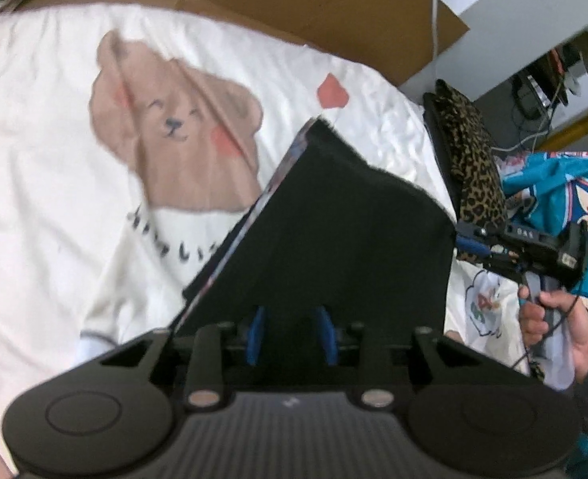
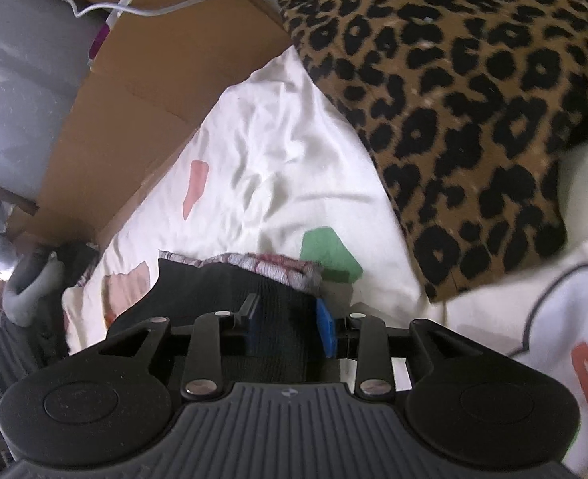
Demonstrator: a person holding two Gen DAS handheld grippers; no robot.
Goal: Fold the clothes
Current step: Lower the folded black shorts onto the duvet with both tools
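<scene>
A black folded garment [image 1: 334, 219] lies on the white bear-print bedsheet [image 1: 54, 159], its patterned lining showing along the left edge. My left gripper [image 1: 291, 335] hovers at its near edge, blue pads apart, with only the dark cloth seen between them. A hand [image 1: 553, 319] holds my right gripper [image 1: 467, 243] at the garment's right corner. In the right wrist view the right gripper [image 2: 289, 329] has its blue pads spread on either side of a bunched black fold [image 2: 214, 287] with a pink-grey hem [image 2: 270, 265]. The fold sits between the pads and looks loose.
A leopard-print cushion [image 2: 453, 119] lies just right of the garment, also seen in the left wrist view [image 1: 469, 151]. Cardboard [image 1: 334, 0] lines the far side of the bed, with a white cable [image 2: 154, 10] across it. Teal patterned fabric [image 1: 573, 183] and a white printed cloth [image 2: 553, 339] lie at the right.
</scene>
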